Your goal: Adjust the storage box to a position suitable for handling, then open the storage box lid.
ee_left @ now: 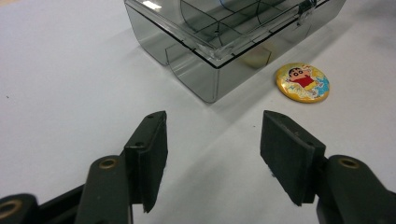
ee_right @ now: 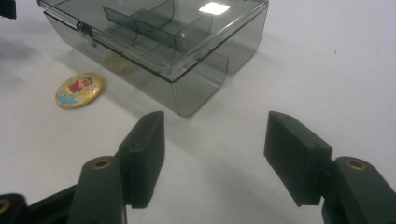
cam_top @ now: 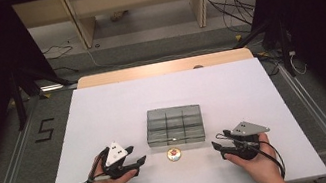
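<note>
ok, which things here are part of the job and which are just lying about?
In the job:
- smoky clear plastic compartment box, lid shut
- round yellow cartoon badge, on the table in front of the box
- left gripper and right gripper, jaws open, nothing between them

Lying about:
- white table, only bears them
- loose cables on the floor beyond the table

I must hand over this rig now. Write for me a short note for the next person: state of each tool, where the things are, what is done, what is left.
Left tool: open, holds nothing, rests on the white table.
Right tool: open, holds nothing.
Smoky transparent plastic compartment box: mid-table, lid closed.
Round yellow cartoon badge: flat on the table just in front of the box, between both tools, untouched.
Done: nothing visible.
Left: probably open the lid and put the badge in.
</note>
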